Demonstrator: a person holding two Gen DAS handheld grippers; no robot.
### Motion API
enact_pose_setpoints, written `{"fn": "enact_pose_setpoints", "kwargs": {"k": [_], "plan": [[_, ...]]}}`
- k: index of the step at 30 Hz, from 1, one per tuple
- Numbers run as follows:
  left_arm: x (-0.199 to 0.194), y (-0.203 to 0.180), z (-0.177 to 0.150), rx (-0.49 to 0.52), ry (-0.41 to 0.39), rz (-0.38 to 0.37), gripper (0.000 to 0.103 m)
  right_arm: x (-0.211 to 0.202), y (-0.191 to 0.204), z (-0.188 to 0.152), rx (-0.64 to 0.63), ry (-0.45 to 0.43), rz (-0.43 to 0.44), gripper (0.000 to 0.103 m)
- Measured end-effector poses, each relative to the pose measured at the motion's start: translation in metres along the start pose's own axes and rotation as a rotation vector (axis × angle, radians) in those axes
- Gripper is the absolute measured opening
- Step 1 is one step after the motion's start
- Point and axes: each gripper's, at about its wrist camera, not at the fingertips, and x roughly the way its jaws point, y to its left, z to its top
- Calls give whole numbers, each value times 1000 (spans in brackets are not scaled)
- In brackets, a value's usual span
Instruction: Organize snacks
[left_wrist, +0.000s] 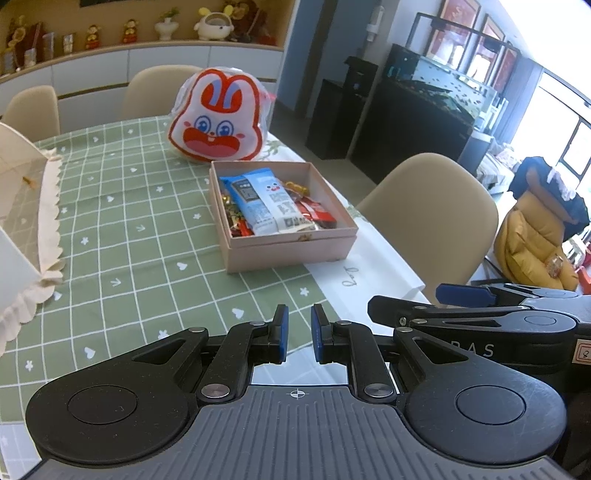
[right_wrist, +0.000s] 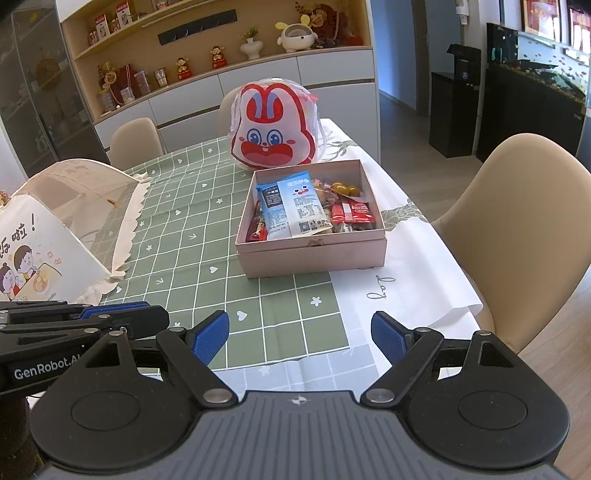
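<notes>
A pink cardboard box (left_wrist: 291, 251) (right_wrist: 314, 254) sits on the green checked tablecloth and holds several snack packs, with a blue-and-white packet (left_wrist: 266, 203) (right_wrist: 295, 206) on top and red packets (right_wrist: 351, 214) beside it. A red-and-white rabbit-face bag (left_wrist: 218, 118) (right_wrist: 275, 129) stands just behind the box. My left gripper (left_wrist: 300, 334) hovers near the table's front edge, short of the box, its jaws a narrow gap apart and empty. My right gripper (right_wrist: 300, 338) is wide open and empty, also short of the box. Each gripper shows at the edge of the other's view.
A cream mesh food cover (left_wrist: 26, 206) (right_wrist: 70, 221) stands at the left of the table. Beige chairs (left_wrist: 432, 218) (right_wrist: 524, 229) stand along the right side and at the far end. A white cloth (right_wrist: 417, 273) hangs over the right table edge.
</notes>
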Motion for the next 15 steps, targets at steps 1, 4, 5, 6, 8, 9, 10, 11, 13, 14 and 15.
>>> {"fn": "enact_pose_setpoints", "kwargs": {"k": [1,4,5,6,8,9,10,11,13,14,15], "plan": [[0,0,0,1,1,0,17,0,0,0,-1,-1,0,85],[1,-2,-1,2,5,-2,17,-1,1,-1,-4,-2,0,85],[1,-2,-1,5,7,-3,17,-1,1,-1,-4,-1,0,85],[2,-3,-1,9,8,-4,17,-1,1,-1,-3,1,1,85],[2,-3,-1,19,4,-7,17,0,0,-1,0,5,1,85],[2,-4,-2,25,-2,-13,17,1,0,-1,0,5,0,85],[1,-4,-2,29,-9,-18,17,1,0,-1,-2,5,-2,85],[0,-3,-2,29,-15,-22,17,1,1,-1,-4,4,-4,85],[1,2,-1,10,-18,-10,17,3,2,1,-12,5,-5,85],[2,7,-1,-9,-15,8,17,5,2,2,-17,7,-6,85],[4,15,0,-39,-8,27,17,8,2,3,-22,8,-6,85]]}}
